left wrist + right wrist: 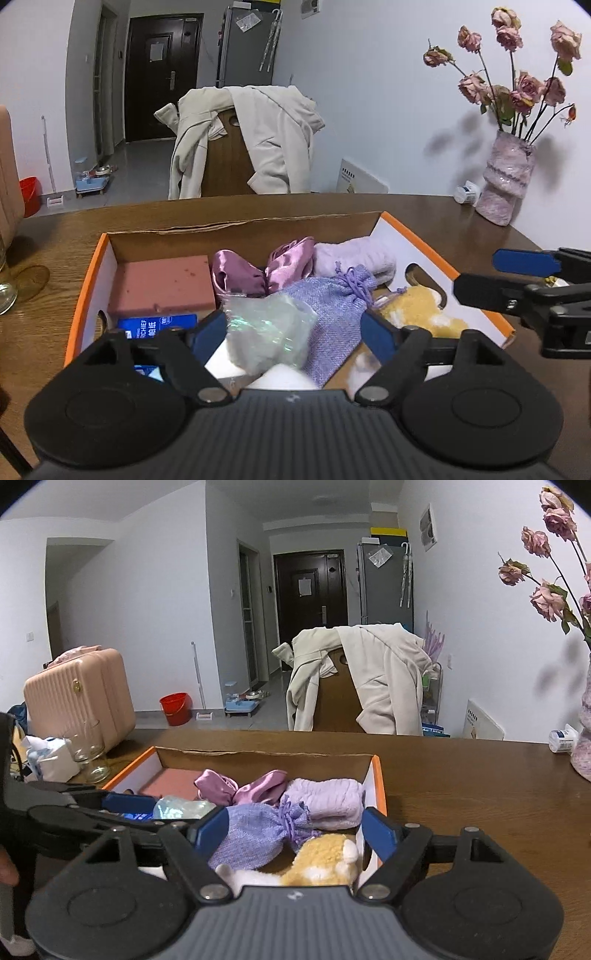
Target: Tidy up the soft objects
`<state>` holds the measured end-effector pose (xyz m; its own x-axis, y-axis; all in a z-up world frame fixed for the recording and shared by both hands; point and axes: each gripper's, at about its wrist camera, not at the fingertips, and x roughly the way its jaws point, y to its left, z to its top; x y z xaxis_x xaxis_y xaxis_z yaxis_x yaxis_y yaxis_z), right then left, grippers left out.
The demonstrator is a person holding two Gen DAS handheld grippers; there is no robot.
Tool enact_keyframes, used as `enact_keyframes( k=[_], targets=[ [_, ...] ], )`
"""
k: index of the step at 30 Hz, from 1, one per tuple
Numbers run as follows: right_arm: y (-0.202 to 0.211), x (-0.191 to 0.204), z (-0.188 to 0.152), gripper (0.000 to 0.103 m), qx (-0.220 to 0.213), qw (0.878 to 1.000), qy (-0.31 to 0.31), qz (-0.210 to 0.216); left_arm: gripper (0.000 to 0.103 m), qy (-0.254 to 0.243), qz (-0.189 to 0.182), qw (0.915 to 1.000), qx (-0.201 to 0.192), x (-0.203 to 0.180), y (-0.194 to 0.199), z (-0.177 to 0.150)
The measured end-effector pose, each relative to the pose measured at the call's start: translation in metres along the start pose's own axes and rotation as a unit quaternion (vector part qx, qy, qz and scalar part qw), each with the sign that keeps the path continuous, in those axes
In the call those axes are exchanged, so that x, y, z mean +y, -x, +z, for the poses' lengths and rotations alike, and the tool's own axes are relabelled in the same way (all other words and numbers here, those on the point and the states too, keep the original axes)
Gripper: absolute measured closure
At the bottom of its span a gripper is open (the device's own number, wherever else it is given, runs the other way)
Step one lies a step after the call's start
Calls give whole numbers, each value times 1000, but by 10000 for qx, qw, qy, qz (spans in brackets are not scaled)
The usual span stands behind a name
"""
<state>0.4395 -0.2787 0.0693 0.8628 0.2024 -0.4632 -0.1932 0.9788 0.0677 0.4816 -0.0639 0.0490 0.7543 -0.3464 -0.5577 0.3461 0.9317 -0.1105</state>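
An orange-rimmed cardboard box [236,223] [376,771] on the wooden table holds soft things: a pink sponge block [162,284], a shiny purple satin scrunchie [258,271] [240,786], a folded lilac towel [354,254] [325,801], a purple drawstring pouch [332,314] [255,834], an iridescent clear bag [266,332] [181,808], a yellow and white plush [417,310] [321,864] and a blue tissue pack [155,326]. My left gripper [295,334] is open over the box, jaws either side of the clear bag and pouch. My right gripper [293,830] is open above the pouch and plush; it also shows in the left wrist view [491,273].
A pink vase of dried roses [506,177] and a small white bottle [467,192] stand at the table's far right. A glass jar [88,753], tissues and a pink suitcase [77,698] are at the left. A chair draped with a cream coat [251,140] stands behind the table.
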Motion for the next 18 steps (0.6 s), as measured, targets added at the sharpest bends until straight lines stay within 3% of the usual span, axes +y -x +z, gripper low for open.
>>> enact_keyframes(
  k=[8,13,15,18],
  targets=[
    [16,12,10,23,-112,9999,5,105,19,-81,274,9993,-228,4,45,11],
    [45,27,16,20,-383,9991,153,86,17,-146,526,9962,-678,2,93,12],
    [60,31,13,12,-607,9980,149,100,15,-69,687,9930,-958,-1,116,8],
    [82,38,3,10,-926,9954,150,191,7,29,972,9856,-1386,-5,147,-3]
  ],
)
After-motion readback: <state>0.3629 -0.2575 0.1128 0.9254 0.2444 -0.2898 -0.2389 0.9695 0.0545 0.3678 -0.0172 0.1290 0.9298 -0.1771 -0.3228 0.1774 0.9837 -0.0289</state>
